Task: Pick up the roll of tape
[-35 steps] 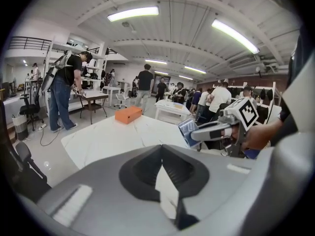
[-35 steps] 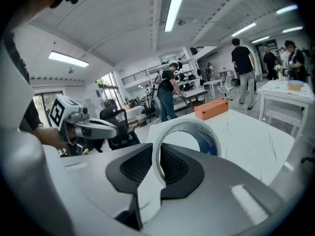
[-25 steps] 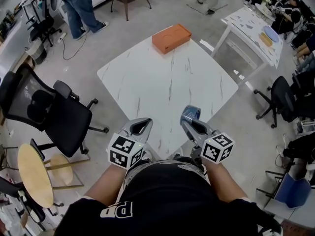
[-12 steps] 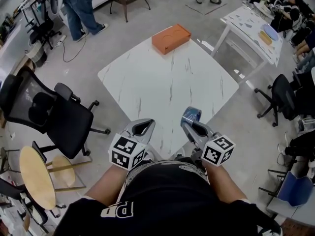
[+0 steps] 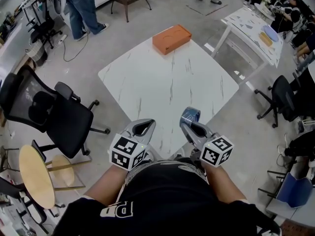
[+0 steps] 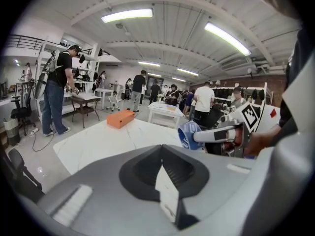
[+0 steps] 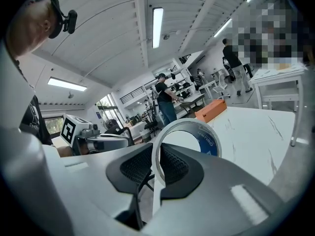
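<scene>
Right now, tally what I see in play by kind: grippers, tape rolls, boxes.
grippers: 2 (left gripper, claw shut empty; right gripper, claw shut on the tape)
roll of tape: 1
orange box: 1
total: 4

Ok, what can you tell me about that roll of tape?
The roll of tape is a blue ring with white print and a pale edge, open through its middle. It stands on edge in the air over the near side of the white table. The right gripper is shut on its wall; nothing else touches it.
</scene>
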The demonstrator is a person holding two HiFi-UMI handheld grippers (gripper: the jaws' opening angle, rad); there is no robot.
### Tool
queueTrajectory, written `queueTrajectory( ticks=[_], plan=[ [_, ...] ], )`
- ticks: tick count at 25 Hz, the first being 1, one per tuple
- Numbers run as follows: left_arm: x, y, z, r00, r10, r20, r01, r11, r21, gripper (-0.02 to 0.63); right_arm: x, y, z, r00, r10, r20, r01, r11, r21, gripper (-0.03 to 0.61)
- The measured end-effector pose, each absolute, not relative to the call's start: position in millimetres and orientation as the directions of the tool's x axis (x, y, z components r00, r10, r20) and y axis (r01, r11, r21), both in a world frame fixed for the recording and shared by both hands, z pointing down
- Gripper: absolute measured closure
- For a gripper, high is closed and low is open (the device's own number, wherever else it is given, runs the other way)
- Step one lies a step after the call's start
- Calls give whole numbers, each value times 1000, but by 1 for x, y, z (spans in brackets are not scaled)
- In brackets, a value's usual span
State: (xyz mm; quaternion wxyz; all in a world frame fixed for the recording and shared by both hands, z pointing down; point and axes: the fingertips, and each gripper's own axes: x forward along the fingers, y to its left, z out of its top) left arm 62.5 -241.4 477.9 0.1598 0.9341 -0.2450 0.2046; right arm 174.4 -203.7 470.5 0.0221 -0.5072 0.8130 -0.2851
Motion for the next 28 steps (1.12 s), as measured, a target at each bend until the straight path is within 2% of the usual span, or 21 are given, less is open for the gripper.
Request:
queueTrajectory(
  ticks=[28],
  plan=[
    [66, -243, 477, 790, -405, 461, -535, -822, 194, 555, 173, -206, 472, -507, -820, 265, -810, 347, -473, 534]
  ],
)
